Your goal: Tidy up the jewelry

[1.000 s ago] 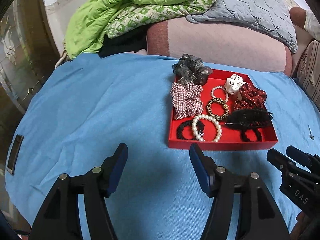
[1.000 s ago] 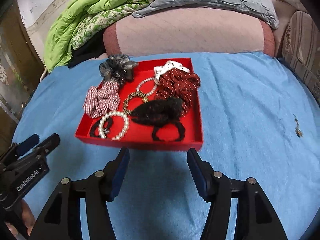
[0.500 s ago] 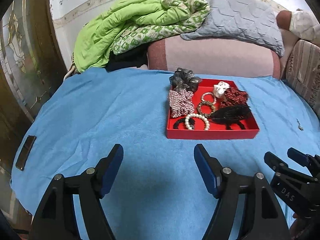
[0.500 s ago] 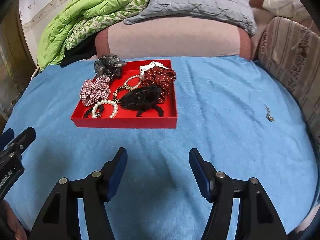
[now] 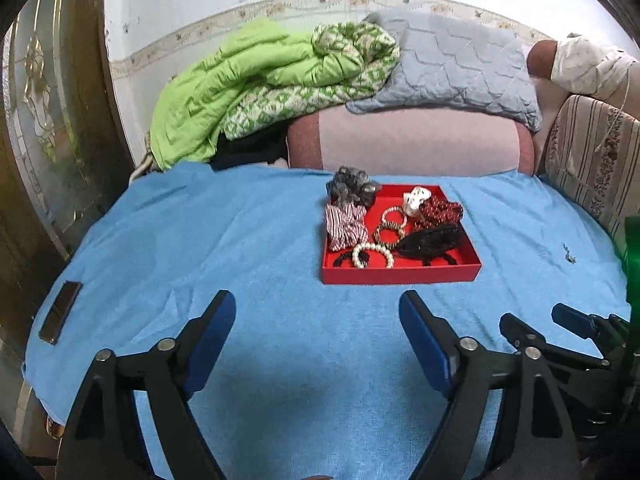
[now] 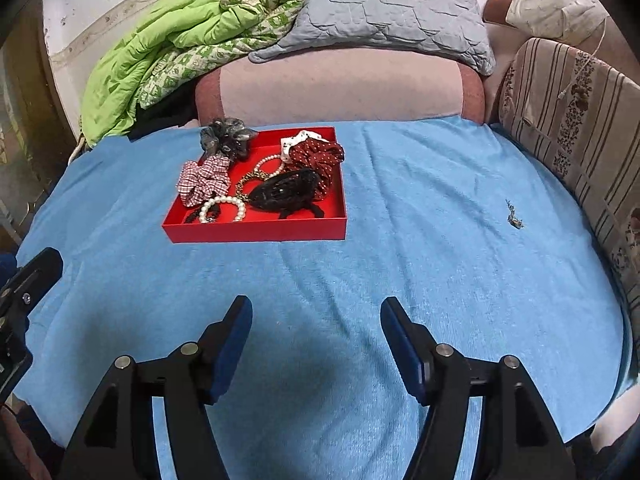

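At the far left a dark phone (image 5: 60,312) lay on the blue cover (image 5: 240,240) of the bed. The left claw (image 5: 316,312) had its jaws just opening wider, with nothing between them. Ahead sat the red tray (image 5: 400,274), which carried the scrunchies, the pearl bracelet (image 5: 372,254) and the black hair clip (image 5: 430,240). The right claw (image 6: 316,320) was open and empty too, its jaws also just spreading. One small trinket (image 6: 514,218) (perhaps an earring) lay well apart at the right. To finish well, I think the right claw should come low, pinch it gently and drop it into the tray.
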Motion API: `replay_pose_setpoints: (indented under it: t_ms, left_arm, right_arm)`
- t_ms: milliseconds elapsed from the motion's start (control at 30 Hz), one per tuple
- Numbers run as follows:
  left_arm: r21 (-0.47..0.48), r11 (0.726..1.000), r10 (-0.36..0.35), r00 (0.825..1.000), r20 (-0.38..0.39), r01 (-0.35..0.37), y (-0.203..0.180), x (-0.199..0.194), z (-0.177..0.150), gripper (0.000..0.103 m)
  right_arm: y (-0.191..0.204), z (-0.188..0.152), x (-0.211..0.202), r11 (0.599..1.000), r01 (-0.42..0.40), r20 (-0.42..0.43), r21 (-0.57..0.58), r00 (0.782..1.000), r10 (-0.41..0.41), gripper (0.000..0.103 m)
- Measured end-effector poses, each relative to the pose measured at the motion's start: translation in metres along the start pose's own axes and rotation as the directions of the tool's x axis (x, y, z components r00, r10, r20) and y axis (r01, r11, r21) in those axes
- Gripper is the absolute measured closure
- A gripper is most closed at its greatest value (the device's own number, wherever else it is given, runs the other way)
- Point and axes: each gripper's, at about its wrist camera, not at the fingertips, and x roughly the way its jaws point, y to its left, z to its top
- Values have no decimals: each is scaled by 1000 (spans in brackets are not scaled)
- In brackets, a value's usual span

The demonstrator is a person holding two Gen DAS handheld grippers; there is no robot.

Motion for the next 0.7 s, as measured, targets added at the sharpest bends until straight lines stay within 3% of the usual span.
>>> replay_pose_setpoints:
  t_ms: [167, 700]
  left_arm:
    - [-16, 999, -27, 999, 38, 28, 5, -15, 2, 10]
    - [-36, 999, -31, 999, 28, 32, 14, -21, -1, 10]
  right_arm:
    - [5, -1, -11, 1000, 4, 23, -10, 1000, -4, 31]
    - [11, -5, -22, 1000, -3, 33, -14, 999, 3, 29]
